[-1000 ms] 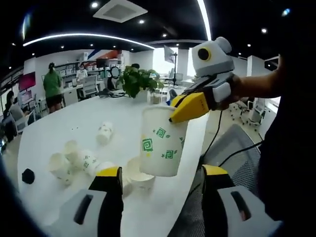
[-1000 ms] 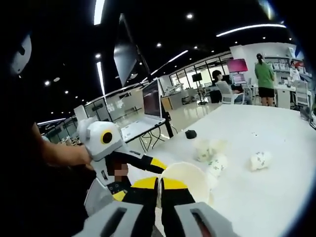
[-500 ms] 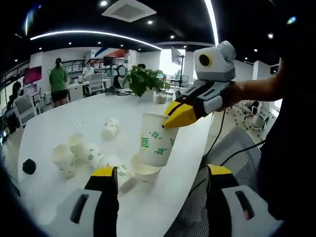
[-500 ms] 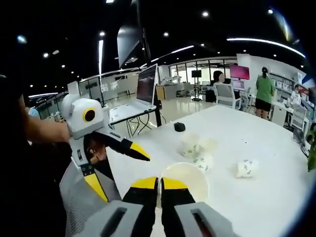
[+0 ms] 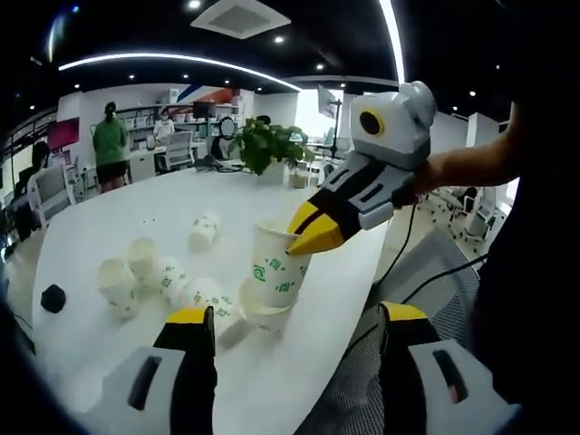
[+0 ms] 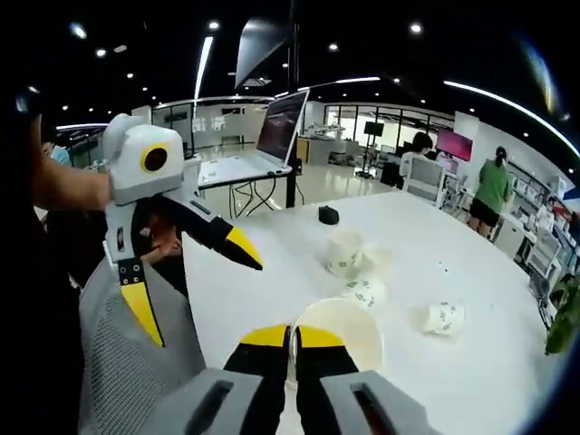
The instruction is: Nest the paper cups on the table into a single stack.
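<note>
A white paper cup with green squares (image 5: pixel 272 272) stands upright, its base lowered into the mouth of another cup (image 5: pixel 263 314) on the white table (image 5: pixel 118 213). My right gripper (image 5: pixel 304 240) comes in from the right, shut on that cup's rim. In the right gripper view the same gripper (image 6: pixel 292 340) pinches the rim of the cup (image 6: pixel 344 331) from above. My left gripper (image 5: pixel 294 317) is open and holds nothing, just short of the stacked cups. It also hangs open at the left (image 6: pixel 195 294). Several loose cups (image 5: pixel 168 276) lie on the table to the left.
One more cup (image 5: pixel 203 231) lies further back. A small black object (image 5: pixel 53 297) sits near the table's left edge and a potted plant (image 5: pixel 263 145) at the far end. A mesh chair (image 6: pixel 136 362) and a laptop (image 6: pixel 276 127) stand nearby, with people at desks behind.
My right gripper has brought the held cup down from mid-air into the cup standing on the table. My left gripper has stayed open.
</note>
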